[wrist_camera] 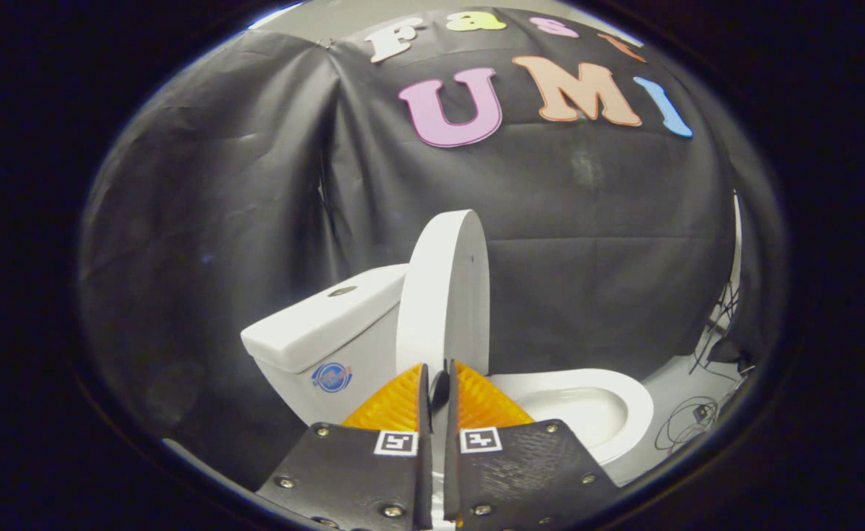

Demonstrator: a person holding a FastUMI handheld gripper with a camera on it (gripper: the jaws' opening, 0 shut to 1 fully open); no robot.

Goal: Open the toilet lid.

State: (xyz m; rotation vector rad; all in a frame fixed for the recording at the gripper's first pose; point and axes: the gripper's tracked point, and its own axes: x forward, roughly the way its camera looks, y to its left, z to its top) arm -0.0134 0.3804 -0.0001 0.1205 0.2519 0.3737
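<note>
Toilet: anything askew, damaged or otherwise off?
Nothing broken or spilled. The lid stands upright against the tank, leaving the seat and bowl uncovered. Loose cables lie on the floor beyond the bowl. The gripper is nearly closed just ahead of the lid's lower edge; whether it pinches it is unclear.

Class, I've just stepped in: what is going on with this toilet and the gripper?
A person is working a hand-held gripper at a white toilet in a booth. The toilet lid already stands upright, leaning back toward the tank, and the bowl lies open beside it. The gripper's fingers sit nearly closed, low at the lid's edge; whether they pinch it is unclear. Cables lie on the floor beyond the bowl.
</note>
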